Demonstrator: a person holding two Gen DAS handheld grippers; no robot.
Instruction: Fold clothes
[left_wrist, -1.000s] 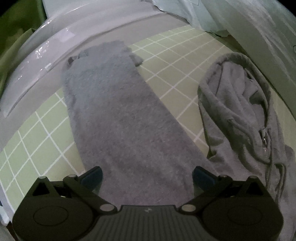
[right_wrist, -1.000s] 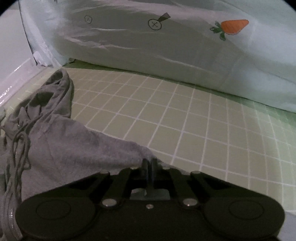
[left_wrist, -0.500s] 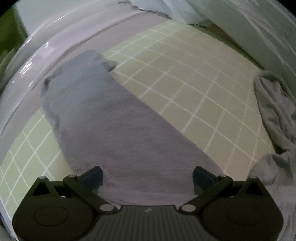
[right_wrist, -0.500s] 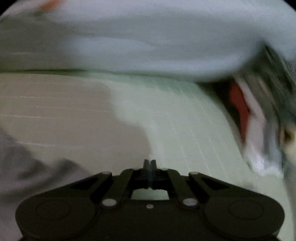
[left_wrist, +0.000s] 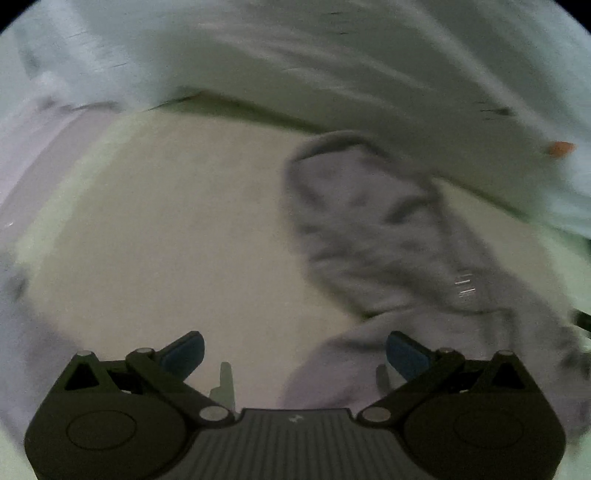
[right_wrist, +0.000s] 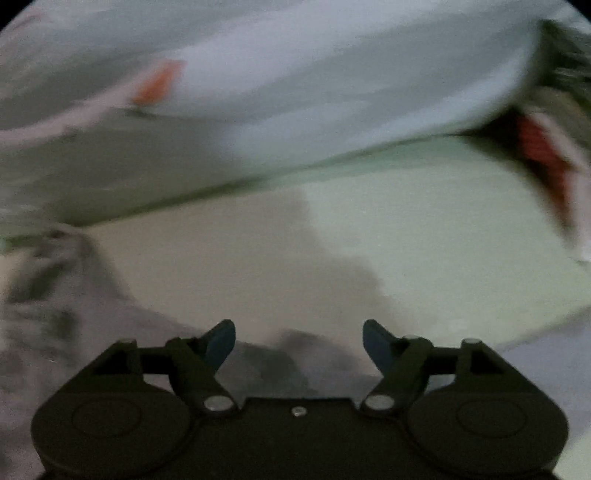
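Up close, the left gripper (left_wrist: 293, 350) stands with its blue-padded fingers (left_wrist: 183, 350) spread wide and nothing between them; it hangs over the pale green bed sheet (left_wrist: 166, 229), whose surface is smeared by motion blur. Just beyond its right finger lies the grey hoodie (left_wrist: 388, 236), a rumpled heap reaching from the gripper's right side up toward the far edge of the sheet, its folds too blurred to make out which part is which. Behind the hoodie rises a pale blue-white quilt (left_wrist: 369, 66) with a small orange mark (left_wrist: 559, 148) near the right rim. Likewise, the right gripper (right_wrist: 299, 345) has its blue fingers (right_wrist: 221, 343) parted and holds nothing; a dark shadow falls on the sheet (right_wrist: 424, 221) just ahead of it. In this view the hoodie (right_wrist: 48, 295) lies at the lower left, beside the gripper's left finger and apart from the gap between the fingers. Farther out the quilt (right_wrist: 332, 85) fills the upper frame, carrying an orange print (right_wrist: 157, 83), and at the far right a red and white thing (right_wrist: 543, 155) shows, too blurred to identify.
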